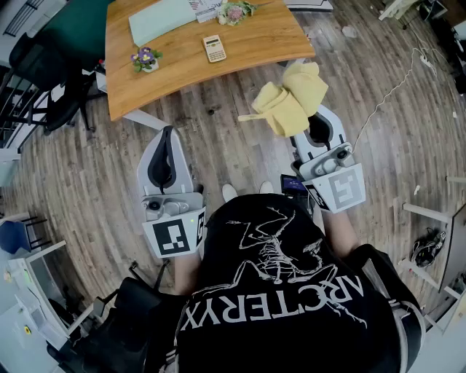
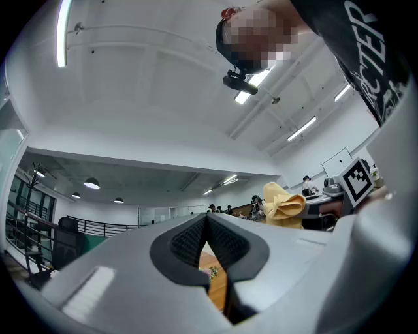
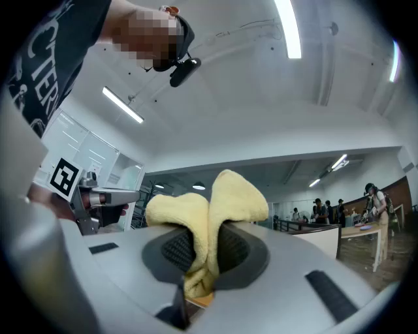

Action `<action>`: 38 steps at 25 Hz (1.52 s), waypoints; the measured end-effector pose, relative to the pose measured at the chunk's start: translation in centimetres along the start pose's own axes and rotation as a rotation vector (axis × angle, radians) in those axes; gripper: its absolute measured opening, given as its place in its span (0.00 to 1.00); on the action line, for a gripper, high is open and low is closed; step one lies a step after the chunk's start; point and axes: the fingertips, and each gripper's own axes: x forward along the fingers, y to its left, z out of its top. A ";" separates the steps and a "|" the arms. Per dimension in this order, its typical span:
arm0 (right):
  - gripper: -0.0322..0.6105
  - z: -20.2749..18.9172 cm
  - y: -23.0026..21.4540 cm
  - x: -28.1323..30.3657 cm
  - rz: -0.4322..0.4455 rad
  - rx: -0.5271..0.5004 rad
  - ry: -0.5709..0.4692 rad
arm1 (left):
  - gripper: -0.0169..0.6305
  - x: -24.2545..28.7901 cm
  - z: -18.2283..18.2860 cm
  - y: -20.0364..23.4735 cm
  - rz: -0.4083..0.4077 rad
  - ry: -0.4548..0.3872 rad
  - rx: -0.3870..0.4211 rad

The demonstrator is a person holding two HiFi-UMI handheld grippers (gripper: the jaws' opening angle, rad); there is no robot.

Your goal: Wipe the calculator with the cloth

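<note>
A small beige calculator (image 1: 214, 48) lies on the curved wooden table (image 1: 255, 40), far ahead of both grippers. My right gripper (image 1: 308, 119) is held up over the wooden floor, short of the table's near edge, and is shut on a yellow cloth (image 1: 288, 100). The cloth (image 3: 215, 199) bulges out above the right gripper (image 3: 208, 242) in two folds. To the left and nearer me, my left gripper (image 1: 169, 131) is shut with nothing in it; in its own view the left gripper (image 2: 207, 225) has its pads meeting at the tips. The cloth (image 2: 281, 203) shows to its right.
On the table stand a small pot of purple flowers (image 1: 146, 59), a pale flat slab (image 1: 164, 17) and a bouquet (image 1: 235, 11). Dark chairs (image 1: 44, 76) stand left of the table. A thin cable (image 1: 389, 91) runs over the floor on the right.
</note>
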 end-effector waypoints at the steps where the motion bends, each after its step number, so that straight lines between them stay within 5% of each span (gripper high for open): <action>1: 0.13 0.2 0.0 -0.2 -0.004 0.000 -0.004 | 0.04 -0.1 0.1 -0.1 0.000 -0.002 0.000; 29: 0.13 -0.5 -5.2 -2.2 0.014 0.031 -0.035 | 0.04 2.0 0.0 -4.4 0.061 0.010 0.020; 38: 0.13 -3.5 -8.2 4.2 0.032 0.041 -0.015 | 0.04 7.9 -3.2 -1.4 0.072 0.029 0.010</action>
